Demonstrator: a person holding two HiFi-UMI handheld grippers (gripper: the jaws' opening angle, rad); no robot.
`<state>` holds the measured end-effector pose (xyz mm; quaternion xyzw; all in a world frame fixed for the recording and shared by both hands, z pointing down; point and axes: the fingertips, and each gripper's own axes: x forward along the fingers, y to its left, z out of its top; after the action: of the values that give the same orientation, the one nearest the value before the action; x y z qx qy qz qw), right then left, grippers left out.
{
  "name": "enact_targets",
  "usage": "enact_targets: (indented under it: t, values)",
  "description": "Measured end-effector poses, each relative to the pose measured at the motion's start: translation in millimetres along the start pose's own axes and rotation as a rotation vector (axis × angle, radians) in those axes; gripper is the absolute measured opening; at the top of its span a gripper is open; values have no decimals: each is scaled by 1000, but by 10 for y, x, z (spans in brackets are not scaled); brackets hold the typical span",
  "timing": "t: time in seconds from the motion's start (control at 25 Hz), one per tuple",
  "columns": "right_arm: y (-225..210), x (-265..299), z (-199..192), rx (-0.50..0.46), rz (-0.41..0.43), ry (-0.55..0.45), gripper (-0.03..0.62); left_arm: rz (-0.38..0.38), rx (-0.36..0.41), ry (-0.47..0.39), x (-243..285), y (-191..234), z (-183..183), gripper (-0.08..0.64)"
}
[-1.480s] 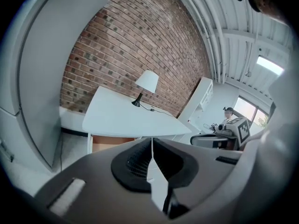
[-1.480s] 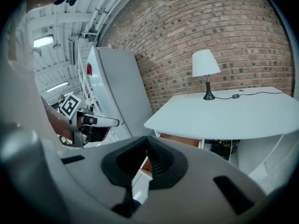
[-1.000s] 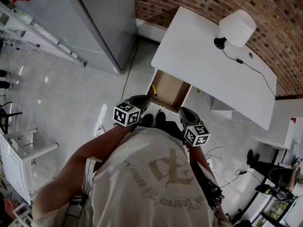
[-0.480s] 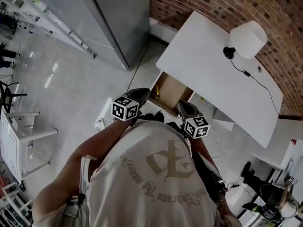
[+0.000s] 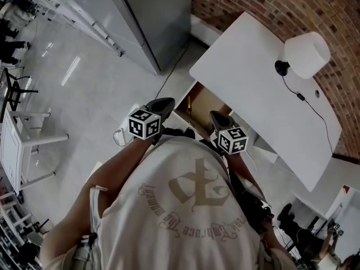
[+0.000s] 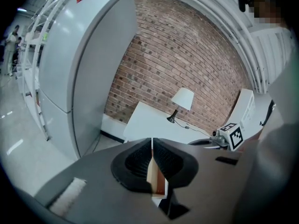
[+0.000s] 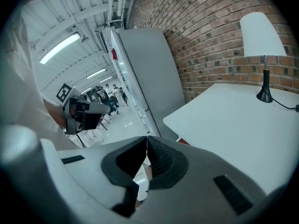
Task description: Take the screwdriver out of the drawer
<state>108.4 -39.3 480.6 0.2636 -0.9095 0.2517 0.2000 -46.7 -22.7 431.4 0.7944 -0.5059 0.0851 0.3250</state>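
Now nearer the desk (image 5: 259, 77) than a second ago. Left gripper (image 5: 167, 102) and right gripper (image 5: 216, 117), jaws together, empty, poised at near edge of open drawer (image 5: 210, 106). Screwdriver (image 5: 189, 102) along its left wall, untouched; reach likely next.

Rough brick wall (image 5: 253, 4), smooth matt white desk (image 5: 264, 89) — bare wood drawer (image 5: 205, 103), glossy floor (image 5: 84, 94)

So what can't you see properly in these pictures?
- The screwdriver: the head view shows only a tiny yellow bit, probably it, in the drawer. It is too small to tell its tip.
- The drawer's front part: in the head view, the left gripper, the right gripper and the person's body cover it.
- The drawer in the left gripper view: just a sliver shows behind the closed fingers.
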Motion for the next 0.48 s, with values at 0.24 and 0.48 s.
enact_targets:
  t: [0.24,0.48]
  values:
    - [-58,186,-66,-27,56,55,6,78,-44,-20,-111,115,-117,15]
    - [-9,360,-139,-36,102,105,6,132,-74,-32,-241,216,-169,15]
